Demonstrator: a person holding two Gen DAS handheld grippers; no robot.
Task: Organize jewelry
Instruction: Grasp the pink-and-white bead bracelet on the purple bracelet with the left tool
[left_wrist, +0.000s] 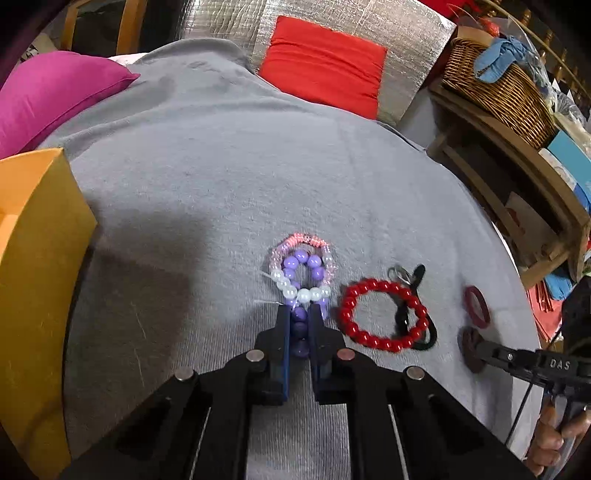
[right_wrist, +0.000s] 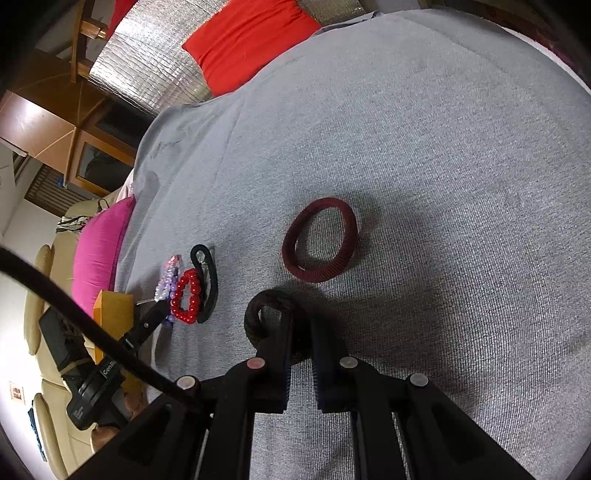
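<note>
The left gripper (left_wrist: 300, 314) is clamped on the purple bead bracelet (left_wrist: 301, 288), which lies on the grey cloth (left_wrist: 221, 177) tangled with a pink bead bracelet (left_wrist: 303, 242). Just beside it sits the red bead bracelet (left_wrist: 382, 314) over a black hair tie (left_wrist: 413, 295). The right gripper (right_wrist: 299, 325) pinches a dark brown hair tie (right_wrist: 258, 314); 1 maroon hair tie (right_wrist: 319, 240) lies near. An orange box (left_wrist: 33, 258) stands far left.

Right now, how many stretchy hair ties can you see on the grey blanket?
3: a maroon one lying loose, a dark one pinched in the right gripper, and a thin black one under the red bead bracelet.
</note>
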